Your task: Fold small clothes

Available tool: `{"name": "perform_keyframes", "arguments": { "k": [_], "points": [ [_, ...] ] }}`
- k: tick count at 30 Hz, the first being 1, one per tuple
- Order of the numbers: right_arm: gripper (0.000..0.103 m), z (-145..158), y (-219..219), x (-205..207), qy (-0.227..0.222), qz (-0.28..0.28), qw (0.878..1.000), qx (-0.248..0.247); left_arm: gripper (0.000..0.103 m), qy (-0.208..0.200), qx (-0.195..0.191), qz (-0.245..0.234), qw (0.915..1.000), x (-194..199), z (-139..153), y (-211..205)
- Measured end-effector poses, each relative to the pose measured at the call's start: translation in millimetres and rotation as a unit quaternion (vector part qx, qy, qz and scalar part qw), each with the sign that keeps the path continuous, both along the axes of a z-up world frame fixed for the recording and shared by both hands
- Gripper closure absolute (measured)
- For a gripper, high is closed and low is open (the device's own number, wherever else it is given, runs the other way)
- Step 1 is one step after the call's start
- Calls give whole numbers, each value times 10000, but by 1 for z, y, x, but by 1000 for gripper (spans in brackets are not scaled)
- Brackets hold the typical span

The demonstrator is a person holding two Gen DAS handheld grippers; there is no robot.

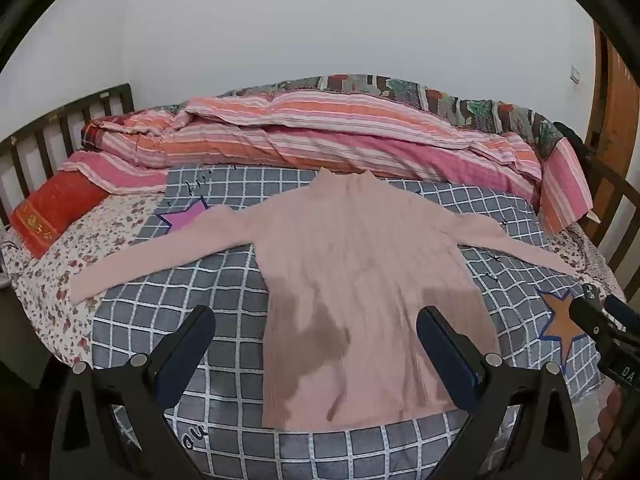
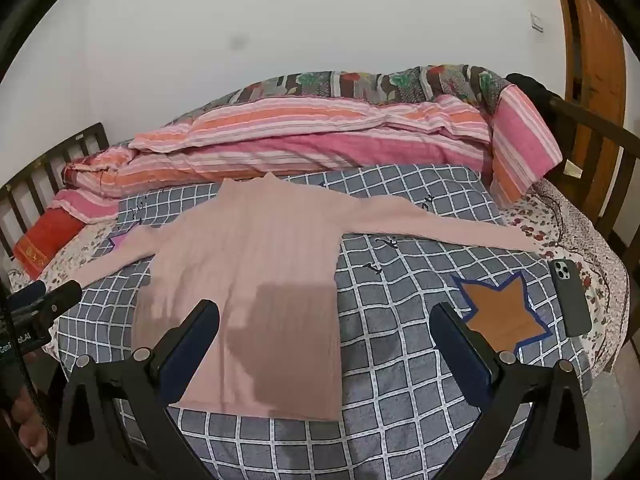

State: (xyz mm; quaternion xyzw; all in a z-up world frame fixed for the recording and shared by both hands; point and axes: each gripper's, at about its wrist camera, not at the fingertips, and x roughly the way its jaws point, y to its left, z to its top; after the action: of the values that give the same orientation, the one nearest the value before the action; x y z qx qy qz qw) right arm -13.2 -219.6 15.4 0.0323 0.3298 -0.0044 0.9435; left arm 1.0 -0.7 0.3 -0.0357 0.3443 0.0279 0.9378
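A pale pink ribbed sweater (image 1: 360, 264) lies flat on a grey checked blanket (image 1: 160, 320), collar toward the far side, both sleeves spread out sideways. My left gripper (image 1: 316, 320) hovers above its lower body, jaws wide apart with nothing between them. In the right wrist view the sweater (image 2: 248, 264) lies left of centre. There my right gripper (image 2: 326, 316) stands open above the sweater's right hem edge and the blanket (image 2: 400, 360), holding nothing. Shadows of the grippers darken the hem. Each gripper shows at the edge of the other's view.
A rolled striped pink and orange quilt (image 1: 320, 136) lies along the far side of the bed. A red pillow (image 1: 52, 208) sits far left. A dark phone (image 2: 570, 300) lies on the floral sheet at the right. Wooden bed rails (image 2: 592, 128) and a door (image 2: 592, 40) stand right.
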Motion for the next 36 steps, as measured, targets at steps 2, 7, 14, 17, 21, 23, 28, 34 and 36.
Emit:
{"name": "perform_keyframes", "arguments": {
  "k": [2, 7, 14, 17, 21, 23, 28, 34, 36],
  "points": [
    [0, 0, 1, 1, -11, 27, 10000, -26, 2, -5, -14, -18, 10000, 3, 0, 1],
    [0, 2, 5, -1, -37, 20, 10000, -69, 2, -104, 15, -43, 9999, 2, 0, 2],
    [0, -1, 3, 0, -56, 39, 10000, -60, 2, -176, 86, -57, 9998, 2, 3, -3],
    [0, 1, 6, -2, -70, 37, 10000, -38, 2, -222, 115, -52, 9997, -5, 5, -6],
    [0, 3, 8, -3, -77, 53, 9999, -36, 2, -255, 137, -36, 9996, -7, 5, -6],
    [0, 3, 8, -3, -71, 48, 10000, -24, 2, -261, 121, -50, 9996, -7, 5, -6],
    [0, 3, 9, -3, -84, 50, 10000, 6, 2, -241, 92, -57, 9996, -8, 5, -3],
    [0, 3, 9, -4, -88, 35, 10000, 20, 2, -250, 70, -55, 9996, -9, 8, -2],
    [0, 4, 9, -5, -99, 33, 9999, 30, 2, -256, 86, -43, 9996, -9, 8, -2]
  ]
}}
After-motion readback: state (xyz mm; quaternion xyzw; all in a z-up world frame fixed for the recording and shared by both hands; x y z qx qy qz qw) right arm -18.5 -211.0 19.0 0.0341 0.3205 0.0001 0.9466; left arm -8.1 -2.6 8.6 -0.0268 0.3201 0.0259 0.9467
